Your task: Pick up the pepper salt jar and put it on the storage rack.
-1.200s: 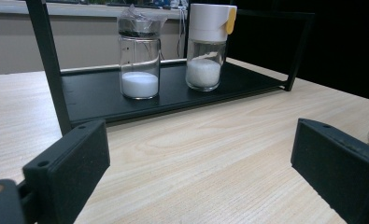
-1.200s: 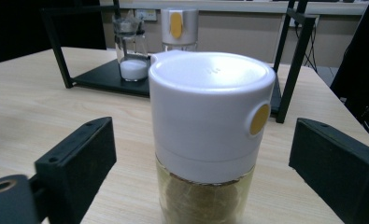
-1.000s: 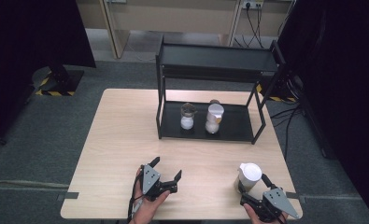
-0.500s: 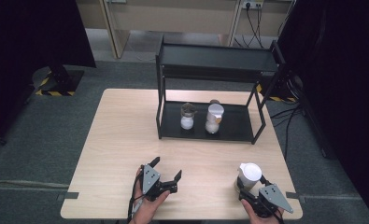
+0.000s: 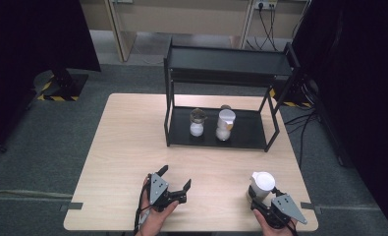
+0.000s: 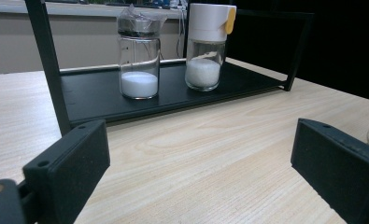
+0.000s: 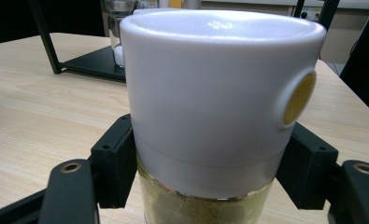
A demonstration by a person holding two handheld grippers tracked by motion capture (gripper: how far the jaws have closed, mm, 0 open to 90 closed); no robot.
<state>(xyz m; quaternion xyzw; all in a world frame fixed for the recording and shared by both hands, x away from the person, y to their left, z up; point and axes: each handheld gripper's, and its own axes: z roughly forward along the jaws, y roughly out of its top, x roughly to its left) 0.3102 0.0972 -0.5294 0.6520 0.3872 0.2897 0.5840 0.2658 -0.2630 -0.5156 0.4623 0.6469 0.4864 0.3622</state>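
A jar with a white lid and a yellow button stands near the table's front right; its glass body holds yellowish-brown contents. My right gripper is around it, one pad pressed on each side just under the lid. My left gripper rests open near the front edge, with nothing between its fingers. It faces the black rack.
On the rack's lower shelf stand a glass jar of white powder and a white-lidded jar of white grains. Bare wooden table stretches left of the rack.
My right gripper has edged a little left and in around the white-lidded jar. The jar and the left gripper stay put.
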